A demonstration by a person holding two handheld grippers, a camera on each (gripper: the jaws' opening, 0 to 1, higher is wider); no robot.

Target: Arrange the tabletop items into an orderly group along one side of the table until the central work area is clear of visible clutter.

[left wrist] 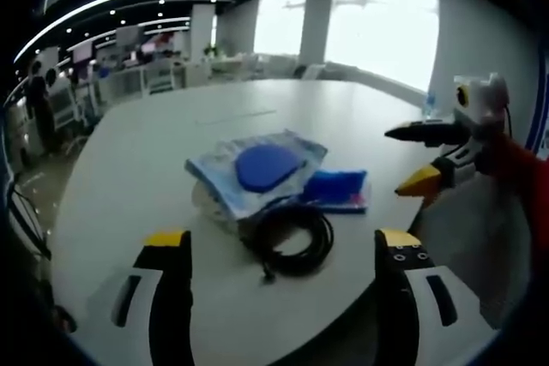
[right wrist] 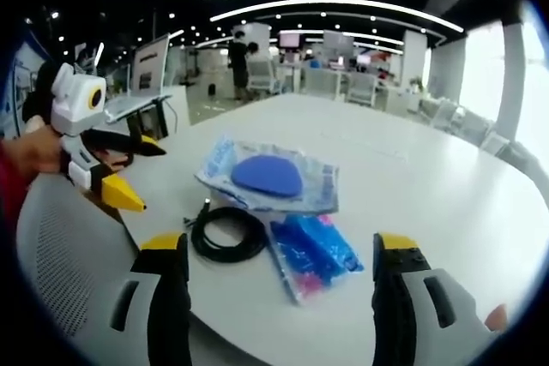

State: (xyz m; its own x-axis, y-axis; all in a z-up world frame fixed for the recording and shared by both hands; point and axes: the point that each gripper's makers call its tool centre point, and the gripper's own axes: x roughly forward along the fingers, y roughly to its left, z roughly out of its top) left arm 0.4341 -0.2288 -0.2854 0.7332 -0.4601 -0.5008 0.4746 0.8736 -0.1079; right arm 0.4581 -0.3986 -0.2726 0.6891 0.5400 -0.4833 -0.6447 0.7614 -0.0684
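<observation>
Left gripper view, own gripper: the left gripper [left wrist: 279, 250] has its jaws spread wide and holds nothing.
Left gripper view, cable: a coiled black cable [left wrist: 292, 237] lies on the white table [left wrist: 146, 152], right between the two jaws, at 12 o'clock and the nearest thing to them.
Left gripper view, bag: a clear plastic bag with a blue disc inside [left wrist: 257, 171] lies just behind the coil, toward 11 o'clock, and touches it.
Left gripper view, packet: a small blue packet [left wrist: 337, 189] lies at 1 o'clock, beside the bag.
Left gripper view, other gripper: the right gripper [left wrist: 412, 159] comes in at 2 o'clock, jaws apart, empty, hanging at the table edge.

Right gripper view, own gripper: the right gripper [right wrist: 279, 250] is also spread and empty.
Right gripper view, packet: the blue packet [right wrist: 310, 252] lies between the jaws at 12 o'clock; its long axis runs almost along the jaws, a little toward 11 o'clock.
Right gripper view, cable: the cable [right wrist: 227, 233] lies at 11 o'clock, just beside the packet.
Right gripper view, bag: the bag [right wrist: 268, 176] lies behind both.
Right gripper view, other gripper: the left gripper [right wrist: 133, 173] hangs at 10 o'clock, jaws open.

Judgement: the three things lie close together near one edge, not yet neat. The left gripper is better placed for the cable, the right for the packet.
</observation>
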